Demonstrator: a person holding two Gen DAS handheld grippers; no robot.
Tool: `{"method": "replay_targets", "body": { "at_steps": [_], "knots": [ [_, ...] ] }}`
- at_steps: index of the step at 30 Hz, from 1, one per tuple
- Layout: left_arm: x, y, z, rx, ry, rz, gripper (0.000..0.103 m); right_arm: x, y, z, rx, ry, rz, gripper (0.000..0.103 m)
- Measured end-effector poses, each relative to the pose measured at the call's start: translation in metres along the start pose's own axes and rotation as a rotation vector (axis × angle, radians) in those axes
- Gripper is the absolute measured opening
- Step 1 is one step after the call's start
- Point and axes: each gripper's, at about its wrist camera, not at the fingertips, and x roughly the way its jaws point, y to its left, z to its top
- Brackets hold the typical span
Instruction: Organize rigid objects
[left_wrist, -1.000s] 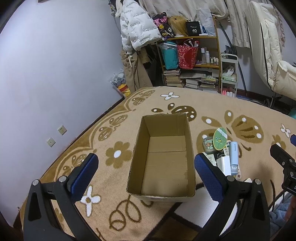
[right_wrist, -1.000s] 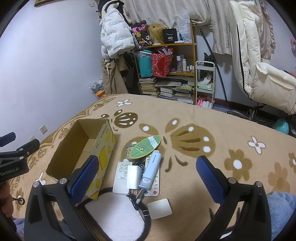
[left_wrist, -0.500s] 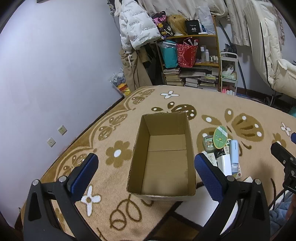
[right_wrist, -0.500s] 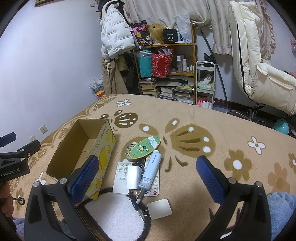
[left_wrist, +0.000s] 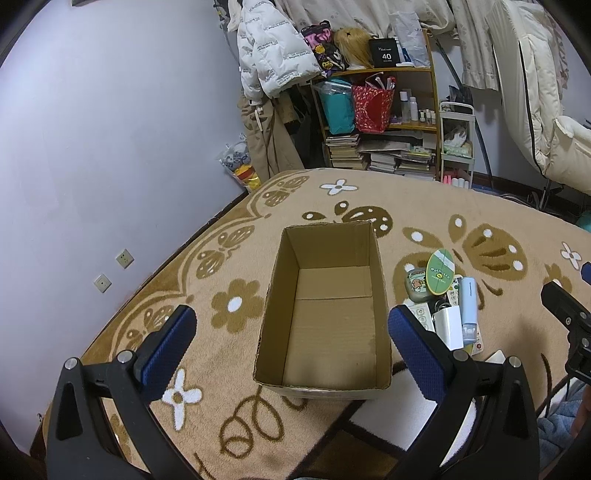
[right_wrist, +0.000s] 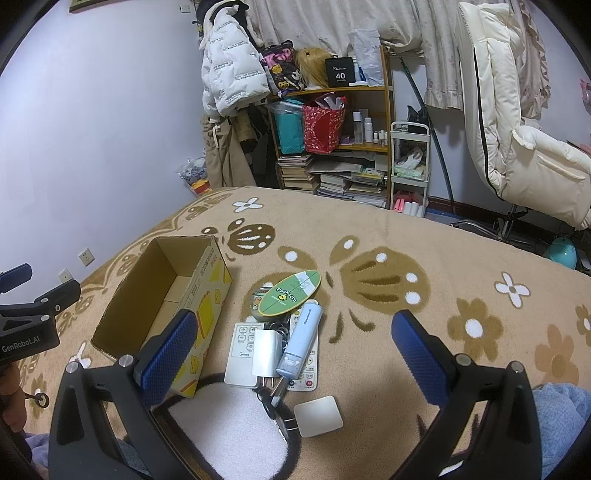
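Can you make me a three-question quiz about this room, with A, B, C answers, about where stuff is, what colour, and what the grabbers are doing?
1. Where is the pile of small things?
A. inside the cardboard box
B. on the carpet beside the box
C. on the bookshelf

2. What colour is the oval Pochacco case?
A. green
B. red
C. black

3. How is the right gripper?
A. shut on the remote
B. shut on nothing
C. open, holding nothing

Answers:
1 B: the cardboard box holds nothing, and the white remote and blue tube lie on the carpet next to it.
2 A: the Pochacco case has a green top.
3 C: the right gripper has its fingers wide apart above the pile.
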Motion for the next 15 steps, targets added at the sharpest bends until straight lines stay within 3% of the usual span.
{"method": "replay_targets", "body": {
  "at_steps": [4, 7, 15],
  "knots": [
    [0.003, 0.002, -0.001, -0.023, 0.006, -0.002, 0.103, 0.000, 0.000, -0.001, 0.001, 0.000, -0.002, 0.103],
    [0.018, 0.006, -0.006, -0.056, 0.071, -0.038, 0.103, 0.002, 0.000, -0.002, -0.010, 0.003, 0.005, 0.103],
    [0.046, -0.003, -0.002, -0.032, 0.146, -0.010, 0.103, 0.017, -0.013, -0.007, 0.044, 0.072, 0.061, 0.103]
  ]
}}
